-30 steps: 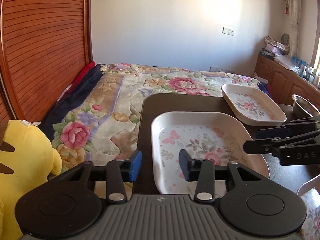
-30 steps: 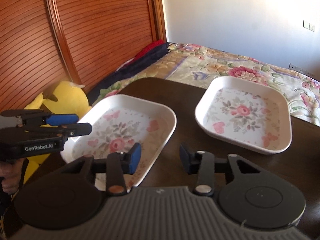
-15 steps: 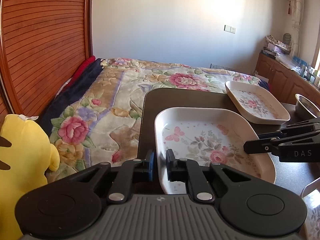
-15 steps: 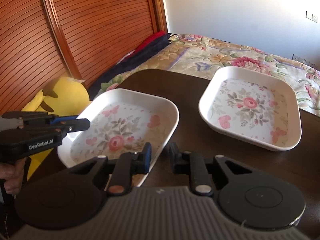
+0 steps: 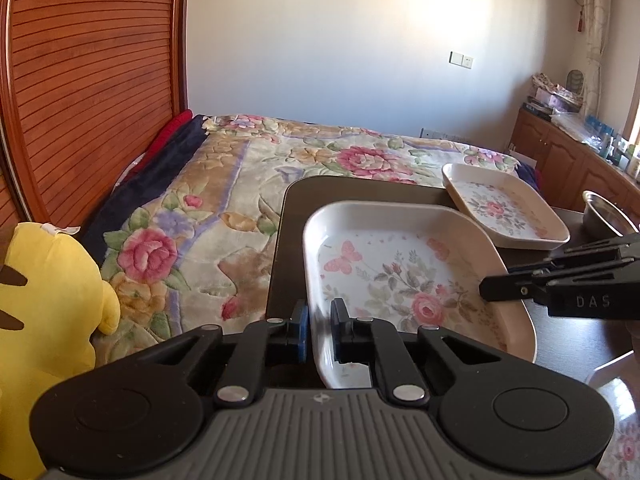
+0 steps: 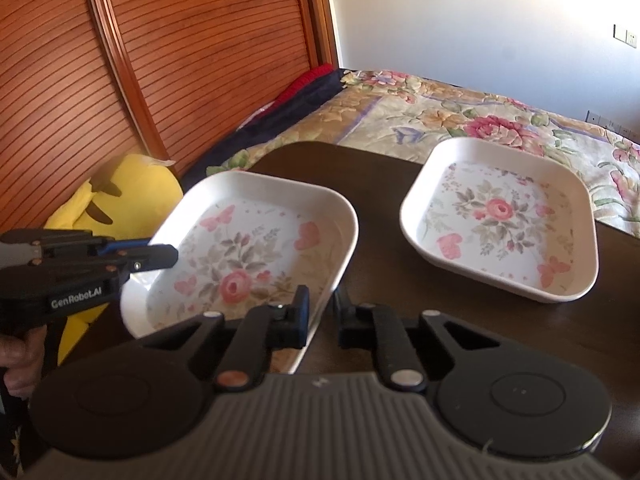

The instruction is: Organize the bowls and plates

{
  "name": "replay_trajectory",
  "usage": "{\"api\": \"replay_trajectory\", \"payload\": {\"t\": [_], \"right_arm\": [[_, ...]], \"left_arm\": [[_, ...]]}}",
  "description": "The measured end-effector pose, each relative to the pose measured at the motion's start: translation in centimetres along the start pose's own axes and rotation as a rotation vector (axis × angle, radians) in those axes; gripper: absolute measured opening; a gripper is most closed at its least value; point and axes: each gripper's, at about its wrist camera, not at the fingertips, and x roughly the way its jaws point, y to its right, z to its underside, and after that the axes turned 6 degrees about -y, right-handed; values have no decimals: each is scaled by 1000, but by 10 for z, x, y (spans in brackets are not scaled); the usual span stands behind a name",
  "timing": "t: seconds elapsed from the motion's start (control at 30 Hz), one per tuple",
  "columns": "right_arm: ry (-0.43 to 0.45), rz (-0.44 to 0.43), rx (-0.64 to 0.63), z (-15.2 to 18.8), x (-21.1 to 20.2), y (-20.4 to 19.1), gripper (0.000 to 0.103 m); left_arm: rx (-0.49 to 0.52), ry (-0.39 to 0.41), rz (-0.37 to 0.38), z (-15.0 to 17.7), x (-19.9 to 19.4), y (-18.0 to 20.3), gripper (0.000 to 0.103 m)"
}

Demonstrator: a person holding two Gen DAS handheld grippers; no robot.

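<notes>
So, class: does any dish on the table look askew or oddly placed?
Yes. The nearer floral plate sits tilted, with each gripper clamped on a rim. The farther plate lies flat on the table.

"DAS" on right gripper (image 5: 496, 292); "GenRobot.AI" on left gripper (image 6: 160, 254).

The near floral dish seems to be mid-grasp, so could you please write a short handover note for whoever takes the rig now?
Left gripper: closed on the near-left rim of the near white square floral dish.
Right gripper: closed on the same dish's right rim.
Second white square floral dish sits apart, farther back on the dark brown table. A steel bowl stands to its right.
Done: both grips set. I cannot tell whether the dish is lifted.
Left: probably stack the held dish with the second one, then handle the bowl.
</notes>
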Motion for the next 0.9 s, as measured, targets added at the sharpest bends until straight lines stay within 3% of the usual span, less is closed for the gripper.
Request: {"api": "replay_trajectory", "payload": {"t": [0.9], "right_arm": [[136, -13, 24, 26, -79, 4, 10]], "left_arm": [[44, 103, -17, 17, -88, 51, 10]]}}
